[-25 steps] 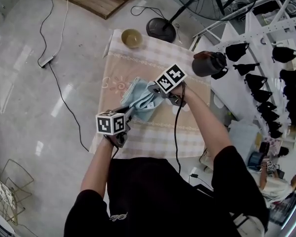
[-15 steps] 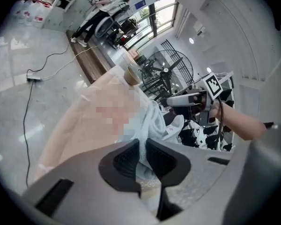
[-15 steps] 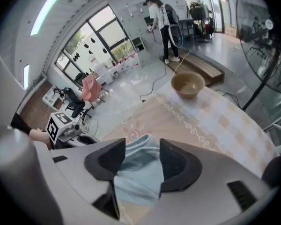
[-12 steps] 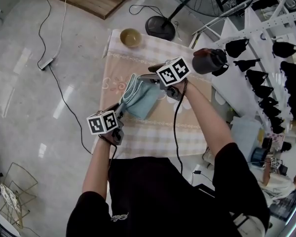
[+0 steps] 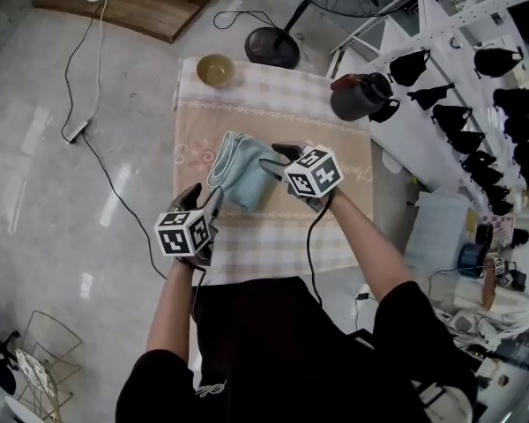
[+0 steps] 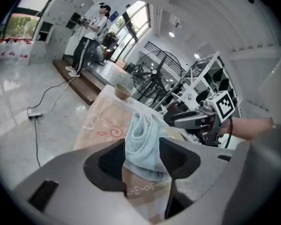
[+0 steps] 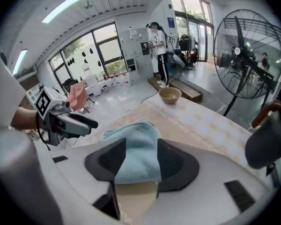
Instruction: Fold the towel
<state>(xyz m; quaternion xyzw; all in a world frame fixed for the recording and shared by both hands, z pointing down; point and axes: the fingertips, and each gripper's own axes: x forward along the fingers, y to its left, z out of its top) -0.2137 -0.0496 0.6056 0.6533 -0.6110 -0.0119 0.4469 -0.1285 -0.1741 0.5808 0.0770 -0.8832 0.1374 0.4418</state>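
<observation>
The folded towel [image 5: 240, 170] lies on the table [image 5: 257, 238], gripped by neither. The left hand-held gripper [image 5: 204, 201], its jaws just opened wide, sits just off the towel's near left corner. The right hand-held gripper [image 5: 276, 157], jaws likewise apart after opening, hovers at its right edge.

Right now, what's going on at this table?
A person holds a gripper in each hand over a cloth-covered table. The light blue towel lies in a folded bundle on the table, between the left gripper and the right gripper. Both pairs of jaws have just been opening and stand apart. The towel shows in line with them, but neither pair presses on it. A bowl sits near the table's far edge.
</observation>
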